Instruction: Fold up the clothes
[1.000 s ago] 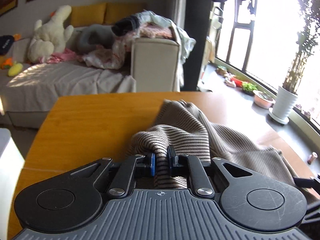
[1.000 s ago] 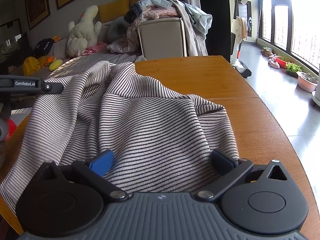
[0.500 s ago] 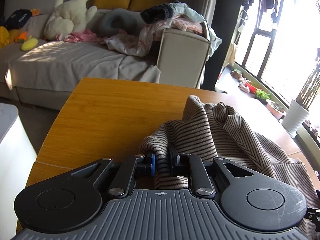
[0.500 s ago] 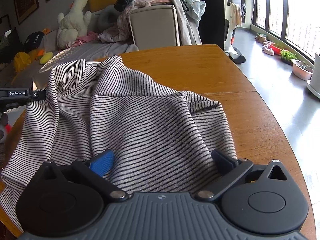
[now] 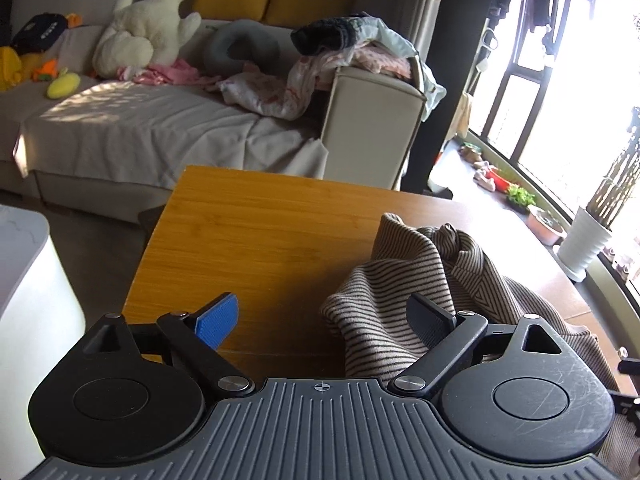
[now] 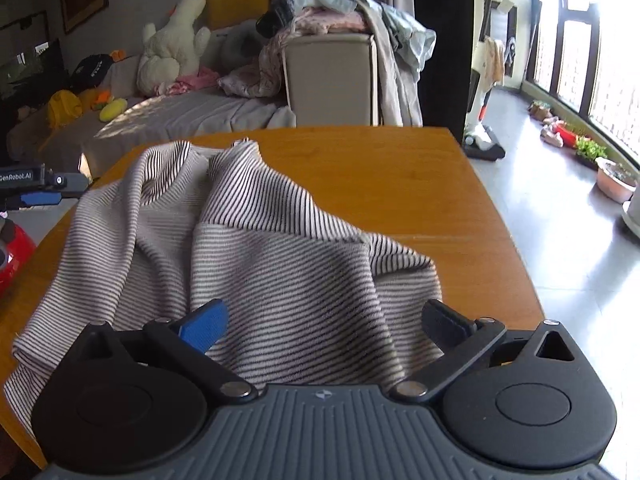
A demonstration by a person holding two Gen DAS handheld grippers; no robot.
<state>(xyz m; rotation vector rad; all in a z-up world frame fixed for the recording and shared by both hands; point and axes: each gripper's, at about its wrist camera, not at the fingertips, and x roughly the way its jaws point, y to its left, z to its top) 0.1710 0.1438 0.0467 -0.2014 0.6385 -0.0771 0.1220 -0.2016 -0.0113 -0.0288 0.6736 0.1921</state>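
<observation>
A beige top with thin dark stripes [image 6: 280, 248] lies rumpled across the wooden table [image 6: 400, 184]. In the left wrist view the same striped top [image 5: 404, 280] is bunched at the right, its edge lying against my right finger. My left gripper [image 5: 324, 316] is open, with bare table between its blue pad [image 5: 218, 320] and the cloth. My right gripper [image 6: 324, 320] is open too, hovering just above the near part of the top, fingers spread wide over the fabric. The left gripper's tip [image 6: 40, 190] shows at the left edge of the right wrist view.
Behind the table stands a sofa [image 5: 132, 120] with a white plush toy [image 5: 148, 36] and a heap of clothes [image 6: 332, 12] on its armrest. A white cabinet [image 5: 24, 280] sits at the left. Potted plants [image 5: 588, 236] line the window on the right. A red object [image 6: 10, 256] is left of the table.
My left gripper has let go of the striped top and opened wide; the cloth has dropped onto the table. The right gripper stays open and has drawn back a little.
</observation>
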